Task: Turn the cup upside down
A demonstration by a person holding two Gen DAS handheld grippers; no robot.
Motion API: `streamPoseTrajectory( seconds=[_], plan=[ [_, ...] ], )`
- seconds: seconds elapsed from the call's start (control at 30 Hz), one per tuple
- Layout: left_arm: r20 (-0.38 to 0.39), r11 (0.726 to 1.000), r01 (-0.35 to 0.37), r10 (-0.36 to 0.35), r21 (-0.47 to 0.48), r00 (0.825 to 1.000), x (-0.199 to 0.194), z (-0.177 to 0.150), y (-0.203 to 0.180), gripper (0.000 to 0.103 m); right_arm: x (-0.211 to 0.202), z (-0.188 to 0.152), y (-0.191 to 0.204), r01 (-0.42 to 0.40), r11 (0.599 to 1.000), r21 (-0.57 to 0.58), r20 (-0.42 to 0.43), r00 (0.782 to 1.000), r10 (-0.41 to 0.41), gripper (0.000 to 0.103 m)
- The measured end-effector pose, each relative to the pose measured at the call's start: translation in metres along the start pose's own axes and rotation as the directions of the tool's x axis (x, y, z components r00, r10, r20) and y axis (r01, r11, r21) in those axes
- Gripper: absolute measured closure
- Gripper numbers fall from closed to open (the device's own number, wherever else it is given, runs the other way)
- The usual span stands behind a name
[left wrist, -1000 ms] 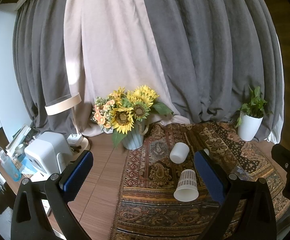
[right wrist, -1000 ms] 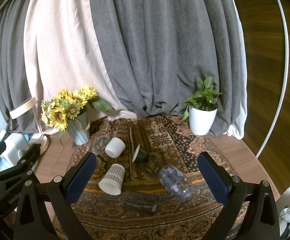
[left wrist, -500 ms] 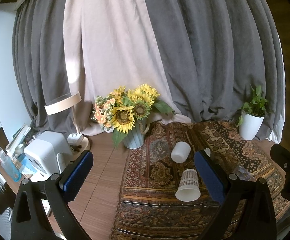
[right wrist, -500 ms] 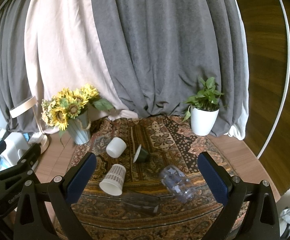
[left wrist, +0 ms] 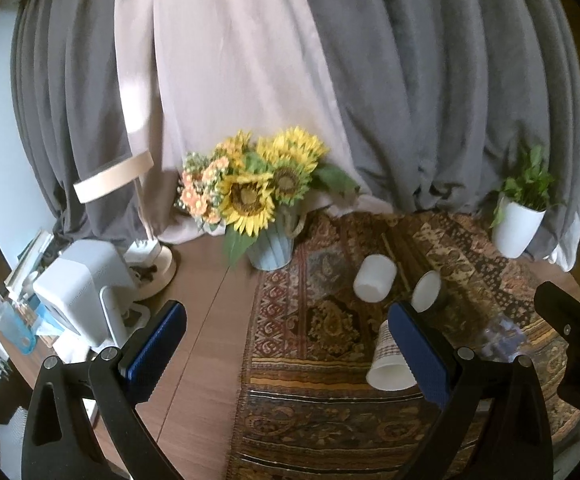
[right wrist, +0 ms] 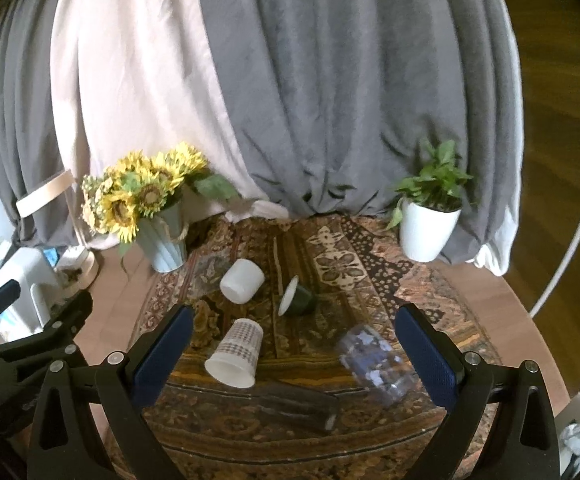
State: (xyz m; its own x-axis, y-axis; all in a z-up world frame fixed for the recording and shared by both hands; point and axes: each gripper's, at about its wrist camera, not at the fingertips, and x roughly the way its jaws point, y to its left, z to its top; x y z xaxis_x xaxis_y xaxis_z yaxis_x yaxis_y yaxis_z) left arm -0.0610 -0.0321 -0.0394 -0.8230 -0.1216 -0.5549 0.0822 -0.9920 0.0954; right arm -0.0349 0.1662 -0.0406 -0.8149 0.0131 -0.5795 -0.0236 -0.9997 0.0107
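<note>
We see a checked paper cup [right wrist: 236,354] lying on its side on the patterned brown rug [right wrist: 353,264], mouth toward us, apparently empty. Behind it lie a plain white cup [right wrist: 242,280] and a dark green cup [right wrist: 297,297]. Our left gripper [left wrist: 290,348] and right gripper [right wrist: 290,350] gape wide, empty.

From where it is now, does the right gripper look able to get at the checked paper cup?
Probably yes. The right gripper is open, and the checked paper cup lies on its side on the rug just ahead of its left finger, with nothing between them.
</note>
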Motion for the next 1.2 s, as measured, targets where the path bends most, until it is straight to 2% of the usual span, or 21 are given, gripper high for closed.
streamPoseTrajectory(
  seconds=[0.17, 0.3, 0.43, 0.63, 0.7, 0.8, 0.9, 0.97, 1.07, 1.2],
  plan=[
    [-0.093, 0.999, -0.025, 0.026, 0.022, 0.995, 0.046, -0.005, 0.007, 0.000, 0.054, 0.004, 0.007, -0.058, 0.998, 0.023, -0.126, 0.990, 0.060, 0.002],
    [-0.169, 0.999, -0.037, 0.041, 0.028, 0.985, 0.081, -0.014, 0.014, 0.000, 0.109, -0.004, 0.012, -0.105, 0.992, 0.070, -0.265, 0.957, 0.120, 0.002],
    [-0.240, 0.999, -0.022, 0.028, 0.031, 0.970, 0.111, -0.020, 0.018, 0.000, 0.160, -0.018, 0.022, -0.148, 0.983, 0.112, -0.413, 0.893, 0.181, 0.008],
    [-0.326, 1.000, -0.004, 0.008, 0.014, 0.945, 0.147, -0.027, 0.025, 0.000, 0.210, -0.031, 0.038, -0.167, 0.974, 0.150, -0.552, 0.804, 0.223, 0.010],
    [-0.350, 1.000, 0.006, -0.002, 0.009, 0.937, 0.158, -0.028, 0.026, 0.000, 0.227, -0.036, 0.040, -0.138, 0.977, 0.160, -0.597, 0.775, 0.208, 0.011],
    [-0.374, 1.000, 0.005, 0.000, 0.013, 0.927, 0.169, -0.031, 0.027, 0.000, 0.250, -0.047, 0.038, -0.103, 0.974, 0.201, -0.671, 0.710, 0.214, 0.018],
    [-0.392, 1.000, 0.004, -0.003, 0.001, 0.920, 0.178, -0.032, 0.029, 0.000, 0.265, -0.055, 0.036, -0.066, 0.974, 0.219, -0.725, 0.657, 0.207, 0.018],
    [-0.404, 1.000, 0.000, 0.000, 0.000, 0.915, 0.182, -0.034, 0.029, 0.000, 0.272, -0.060, 0.035, -0.058, 0.975, 0.217, -0.743, 0.637, 0.203, 0.019],
    [-0.412, 1.000, 0.002, -0.003, -0.003, 0.911, 0.185, -0.035, 0.030, 0.000, 0.277, -0.067, 0.036, -0.052, 0.974, 0.221, -0.767, 0.607, 0.206, 0.025],
    [-0.422, 1.000, -0.002, 0.003, 0.001, 0.907, 0.188, -0.037, 0.030, 0.000, 0.278, -0.073, 0.035, -0.047, 0.973, 0.225, -0.779, 0.592, 0.208, 0.037]
  ],
)
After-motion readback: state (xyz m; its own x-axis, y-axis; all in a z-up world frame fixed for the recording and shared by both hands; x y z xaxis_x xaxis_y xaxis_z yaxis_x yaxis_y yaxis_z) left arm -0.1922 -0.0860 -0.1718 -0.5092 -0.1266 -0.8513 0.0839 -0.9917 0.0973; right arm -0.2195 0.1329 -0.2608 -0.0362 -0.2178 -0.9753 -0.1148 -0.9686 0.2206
